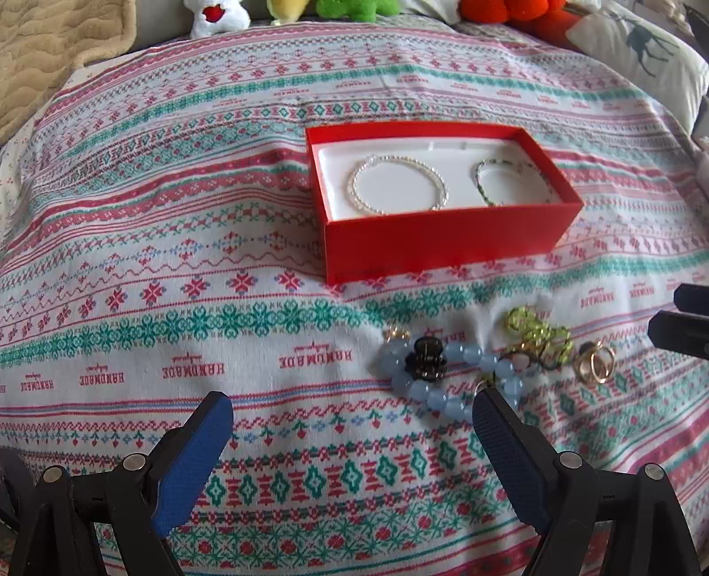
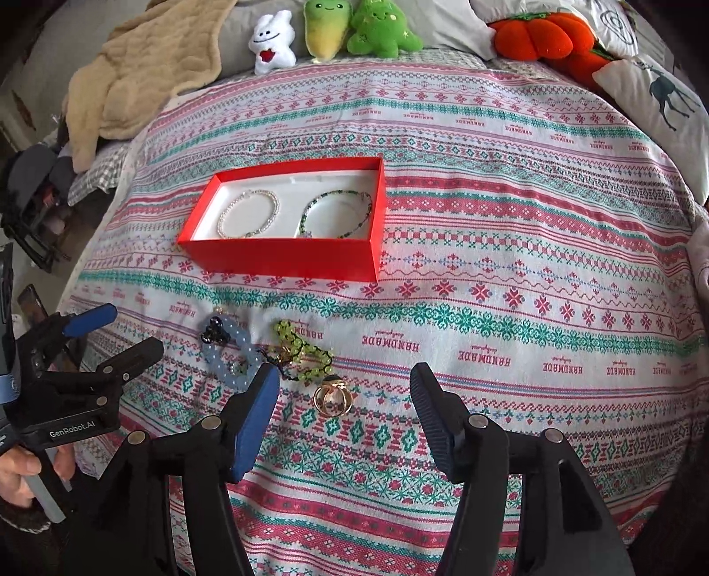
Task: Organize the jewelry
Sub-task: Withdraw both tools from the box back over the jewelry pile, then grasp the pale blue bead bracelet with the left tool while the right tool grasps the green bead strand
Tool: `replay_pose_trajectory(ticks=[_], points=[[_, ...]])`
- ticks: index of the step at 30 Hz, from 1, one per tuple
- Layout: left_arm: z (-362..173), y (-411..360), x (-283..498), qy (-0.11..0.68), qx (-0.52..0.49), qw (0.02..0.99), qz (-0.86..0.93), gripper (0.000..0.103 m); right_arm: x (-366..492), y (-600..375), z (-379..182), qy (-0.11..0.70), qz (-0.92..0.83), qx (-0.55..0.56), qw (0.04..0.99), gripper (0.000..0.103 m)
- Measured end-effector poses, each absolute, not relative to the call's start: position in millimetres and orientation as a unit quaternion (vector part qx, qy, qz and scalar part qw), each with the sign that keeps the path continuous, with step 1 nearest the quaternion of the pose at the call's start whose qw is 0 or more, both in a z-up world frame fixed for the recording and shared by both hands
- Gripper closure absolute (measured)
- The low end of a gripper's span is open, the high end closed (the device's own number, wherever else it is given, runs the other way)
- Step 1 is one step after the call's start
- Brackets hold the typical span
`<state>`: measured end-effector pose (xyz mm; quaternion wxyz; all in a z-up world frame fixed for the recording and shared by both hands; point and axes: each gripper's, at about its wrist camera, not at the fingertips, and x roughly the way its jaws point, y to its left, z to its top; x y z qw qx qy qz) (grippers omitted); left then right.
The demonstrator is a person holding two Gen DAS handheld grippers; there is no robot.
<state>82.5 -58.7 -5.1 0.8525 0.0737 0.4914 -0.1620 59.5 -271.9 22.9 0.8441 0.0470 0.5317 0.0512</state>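
Loose jewelry: a blue bead bracelet (image 1: 447,376), a dark hair claw (image 1: 426,360) lying on it, a green bead bracelet (image 1: 538,332) and gold rings (image 2: 332,397) are sitting clustered on the cloth, just in front of the box.
Box: the red box (image 1: 447,243) is lying open, holding a pearl bracelet (image 1: 397,184) beside a green-and-dark bracelet (image 1: 509,181) on its white liner.
Left gripper (image 1: 352,405): hovering released, jaws spread wide, its right finger overlapping the blue beads.
Right gripper (image 2: 345,376): hovering released, the rings showing between its fingers.
Surroundings: the patterned cloth (image 2: 531,266) is covering the bed; plush toys (image 2: 336,31) are lining the far edge.
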Motion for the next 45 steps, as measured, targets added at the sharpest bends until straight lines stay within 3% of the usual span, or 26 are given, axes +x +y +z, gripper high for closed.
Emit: replay_pose_trajectory(ticks=[9, 17, 25, 32, 37, 45], points=[[-39, -45, 69, 0.507, 0.095, 0.838, -0.176, 0.012, 45, -268, -12, 0.559, 0.044, -0.005, 0.828, 0.039], [-39, -52, 69, 0.482, 0.096, 0.846, -0.206, 0.014, 42, -262, -33, 0.579, 0.051, -0.033, 0.813, 0.039], [-40, -72, 86, 0.516, 0.022, 0.826, -0.227, 0.043, 46, -262, -33, 0.579, 0.050, -0.028, 0.813, 0.039], [-47, -93, 98, 0.529, 0.030, 0.829, -0.179, 0.060, 52, -259, -32, 0.578, 0.051, -0.028, 0.814, 0.039], [-51, -102, 97, 0.525, 0.084, 0.834, -0.148, 0.091, 60, -261, -26, 0.572, 0.049, -0.020, 0.818, 0.039], [-46, -82, 91, 0.533, 0.070, 0.828, -0.162, 0.094, 69, -259, -15, 0.563, 0.055, -0.001, 0.825, 0.039]])
